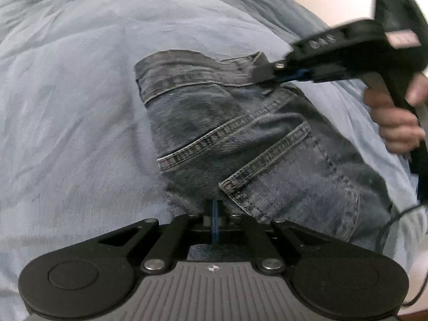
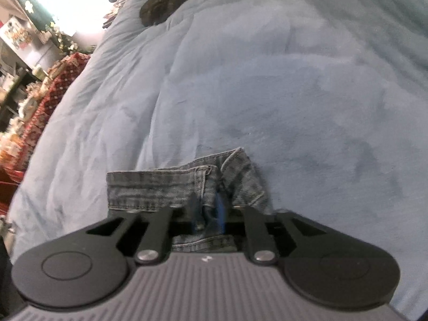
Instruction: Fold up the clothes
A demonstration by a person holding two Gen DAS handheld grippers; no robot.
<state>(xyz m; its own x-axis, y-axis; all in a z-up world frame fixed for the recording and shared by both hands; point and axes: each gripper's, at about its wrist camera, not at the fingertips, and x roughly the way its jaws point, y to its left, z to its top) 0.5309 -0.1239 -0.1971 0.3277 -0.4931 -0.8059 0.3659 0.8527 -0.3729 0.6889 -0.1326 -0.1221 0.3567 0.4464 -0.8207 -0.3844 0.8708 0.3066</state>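
Note:
A pair of blue-grey jeans [image 1: 240, 139] lies bunched on a light blue bedspread [image 1: 67, 107]. My left gripper [image 1: 215, 210] is at the near edge of the denim, its blue pads pressed together with fabric gathered around them. In the left wrist view my right gripper [image 1: 264, 76] comes in from the right and pinches the far waistband, with a person's hand [image 1: 396, 123] on its handle. In the right wrist view the right gripper [image 2: 206, 208] has a fold of the jeans [image 2: 149, 187] between its nearly closed fingers.
The bedspread [image 2: 267, 80] stretches far ahead and to both sides. A dark rounded bundle [image 2: 165, 5] sits at its far end. A red patterned cloth [image 2: 53, 93] and cluttered shelves [image 2: 16, 40] lie beyond the left edge. A black cable [image 1: 388, 227] hangs from the right gripper.

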